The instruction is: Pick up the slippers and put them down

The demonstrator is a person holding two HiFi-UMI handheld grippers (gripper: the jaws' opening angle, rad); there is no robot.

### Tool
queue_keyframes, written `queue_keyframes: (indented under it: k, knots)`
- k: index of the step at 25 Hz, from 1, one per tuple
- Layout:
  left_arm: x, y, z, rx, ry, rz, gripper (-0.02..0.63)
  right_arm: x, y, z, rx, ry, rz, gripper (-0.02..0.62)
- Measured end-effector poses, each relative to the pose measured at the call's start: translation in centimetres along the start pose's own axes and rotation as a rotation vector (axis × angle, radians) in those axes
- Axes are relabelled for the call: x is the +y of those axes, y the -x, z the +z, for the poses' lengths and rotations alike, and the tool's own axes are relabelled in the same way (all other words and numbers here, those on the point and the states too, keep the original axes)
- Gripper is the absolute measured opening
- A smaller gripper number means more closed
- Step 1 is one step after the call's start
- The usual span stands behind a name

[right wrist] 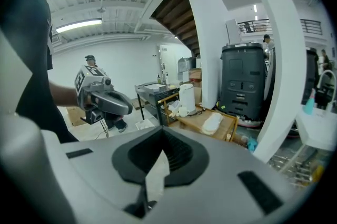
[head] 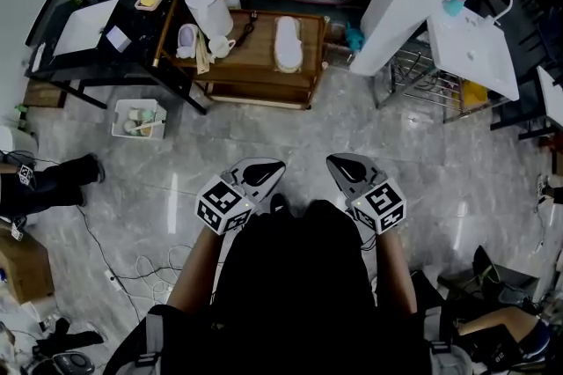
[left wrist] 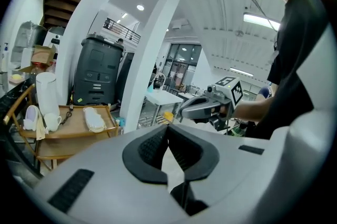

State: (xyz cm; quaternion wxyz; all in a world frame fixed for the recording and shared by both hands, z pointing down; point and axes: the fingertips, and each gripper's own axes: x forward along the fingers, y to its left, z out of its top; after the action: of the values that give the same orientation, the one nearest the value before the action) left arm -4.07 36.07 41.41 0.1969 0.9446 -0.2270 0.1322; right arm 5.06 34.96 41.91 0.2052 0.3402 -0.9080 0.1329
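Slippers [head: 288,43] lie flat on the top of the wooden bench [head: 255,69], toward its right end. They are white and read as 1 long shape from above, so I cannot tell whether the 2 are stacked or nested. They sit apart from the white jug [head: 208,8] and the mug [head: 220,47] at the bench's left end. I judge that leaves the right end free for a reach without knocking the crockery.

I hold my left hand-held gripper [head: 261,173] and my right hand-held gripper [head: 345,169] side by side, close in front of my body. Both are well short of the bench, over bare floor, with their noses aimed toward it. Each has its jaws pressed together with nothing between the pads, which fits a carry posture, since there is nothing to grip yet.

From the left gripper view the slippers [left wrist: 95,119] sit off to the left of the jaws. From the right gripper view they [right wrist: 212,123] sit to the right and beyond them. To my eye the pickup has not started: I must close on the bench and open the jaws first.
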Motion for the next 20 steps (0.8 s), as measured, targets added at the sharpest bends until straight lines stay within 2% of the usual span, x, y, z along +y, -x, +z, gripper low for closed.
queue_keyframes:
  k: [6,13,20]
  knots:
    - [2.2,-0.3,0.9,-0.002,0.027,0.034,0.012,-1.7,-2.1,1.2,0.005,0.013,0.034,0.008]
    - [5.2,-2.1,1.9,-0.012,0.057,0.118,0.012,-5.0,-5.1,2.4,0.016,0.057,0.117,0.008]
    - [7.5,-4.9,5.3,-0.050,0.063,0.208,0.012,-9.6,-6.6,4.9,0.016,0.126,0.199,0.008]
